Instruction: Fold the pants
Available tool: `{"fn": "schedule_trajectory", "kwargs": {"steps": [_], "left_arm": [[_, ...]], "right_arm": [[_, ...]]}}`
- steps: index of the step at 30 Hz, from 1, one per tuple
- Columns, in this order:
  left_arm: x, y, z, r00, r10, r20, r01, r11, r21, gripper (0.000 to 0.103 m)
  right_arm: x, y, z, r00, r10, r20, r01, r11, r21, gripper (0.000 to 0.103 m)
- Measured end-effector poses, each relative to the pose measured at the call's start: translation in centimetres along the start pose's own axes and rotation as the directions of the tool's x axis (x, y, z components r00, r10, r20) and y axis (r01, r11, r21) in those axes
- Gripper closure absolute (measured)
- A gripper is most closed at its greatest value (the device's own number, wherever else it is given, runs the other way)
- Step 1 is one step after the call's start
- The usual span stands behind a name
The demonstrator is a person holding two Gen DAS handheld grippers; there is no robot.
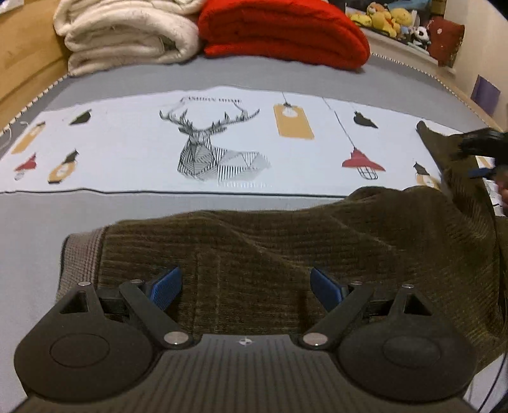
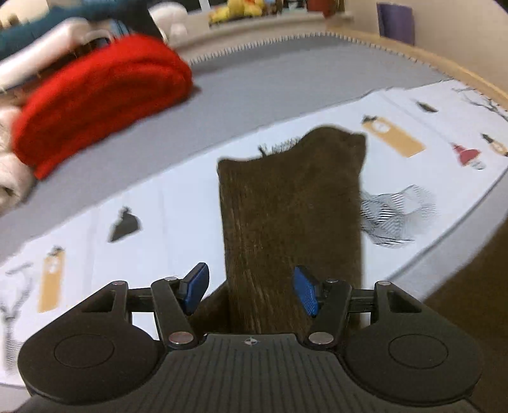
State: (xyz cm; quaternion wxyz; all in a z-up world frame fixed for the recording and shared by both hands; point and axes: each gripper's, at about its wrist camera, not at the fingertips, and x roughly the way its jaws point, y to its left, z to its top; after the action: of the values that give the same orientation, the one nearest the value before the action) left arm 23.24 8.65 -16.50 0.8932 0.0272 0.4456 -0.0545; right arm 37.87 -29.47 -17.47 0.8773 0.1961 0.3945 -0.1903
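Left wrist view shows the left gripper (image 1: 246, 287) with its two blue pads (image 1: 165, 287) spread wide apart, holding nothing, poised low over the brown ribbed pants (image 1: 270, 254), which lie spread across the near part of a grey bed (image 1: 31, 228). At the left end of the pants a lighter grey-brown band (image 1: 81, 254) shows, lying flat on the bed. Toward the right the fabric rises off the bed in a slope, and its far end stands up beside the right gripper (image 1: 476, 149), which appears dark and blurred at the right edge of this view. Behind the pants a white cloth (image 1: 127, 143) printed with a deer, lamps and tags stretches across the bed. At the back of the bed a folded cream blanket (image 1: 127, 35) sits just beside a folded red blanket (image 1: 282, 31), and soft toys (image 1: 387, 16) line a shelf beyond. Right wrist view shows the right gripper (image 2: 252, 290) with its pads also apart; a strip of the pants (image 2: 292, 216) stands between them, touching neither pad that I can see, its top edge uneven and raised in front of the white cloth (image 2: 158, 222); this view is blurred, with the red blanket (image 2: 101, 98) smeared at the upper left
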Motion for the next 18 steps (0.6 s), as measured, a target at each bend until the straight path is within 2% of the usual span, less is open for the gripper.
{"fn": "schedule_trajectory", "kwargs": {"steps": [3, 5, 6, 7, 8, 10, 12, 15, 18], "left_arm": [[0.8, 0.2, 0.1, 1.0, 0.004, -0.014, -0.004, 1.0, -0.003, 0.011], [1.3, 0.3, 0.3, 1.0, 0.009, -0.028, -0.009, 1.0, -0.006, 0.011], [1.5, 0.4, 0.4, 0.999, 0.011, -0.033, -0.012, 1.0, -0.014, 0.011], [1.6, 0.4, 0.5, 0.999, 0.009, -0.038, -0.01, 1.0, -0.022, 0.011], [1.6, 0.5, 0.6, 0.999, 0.006, -0.035, -0.007, 1.0, -0.026, 0.011], [1.6, 0.4, 0.9, 0.999, 0.009, -0.032, -0.01, 0.999, -0.03, 0.011], [1.3, 0.5, 0.9, 1.0, 0.007, -0.029, -0.008, 0.999, -0.036, 0.011], [0.7, 0.9, 1.0, 1.0, 0.008, -0.014, -0.009, 0.999, -0.044, 0.011], [0.0, 1.1, 1.0, 1.0, 0.022, 0.007, -0.022, 0.998, -0.055, 0.011]], "right_arm": [[3.6, 1.6, 0.5, 0.999, -0.03, -0.022, 0.029, 0.998, -0.055, 0.039], [4.6, 2.6, 0.7, 0.998, -0.064, 0.012, 0.065, 0.988, -0.137, 0.036], [4.7, 2.8, 0.7, 0.997, -0.079, 0.017, 0.081, 0.982, -0.171, 0.057], [4.6, 2.7, 0.9, 0.994, -0.103, 0.022, 0.106, 0.974, -0.201, 0.097], [4.1, 2.1, 1.3, 0.996, -0.091, 0.021, 0.093, 0.976, -0.195, 0.096], [1.9, -0.2, 2.5, 0.994, -0.078, 0.078, 0.088, 0.987, -0.137, 0.097], [-1.9, -4.3, 3.8, 0.988, -0.055, 0.145, 0.061, 0.998, -0.032, 0.096], [-8.7, -13.1, 4.1, 0.975, -0.029, 0.22, -0.003, 0.99, 0.143, 0.096], [-14.6, -23.0, 0.6, 0.968, -0.03, 0.247, -0.055, 0.942, 0.332, 0.097]]}}
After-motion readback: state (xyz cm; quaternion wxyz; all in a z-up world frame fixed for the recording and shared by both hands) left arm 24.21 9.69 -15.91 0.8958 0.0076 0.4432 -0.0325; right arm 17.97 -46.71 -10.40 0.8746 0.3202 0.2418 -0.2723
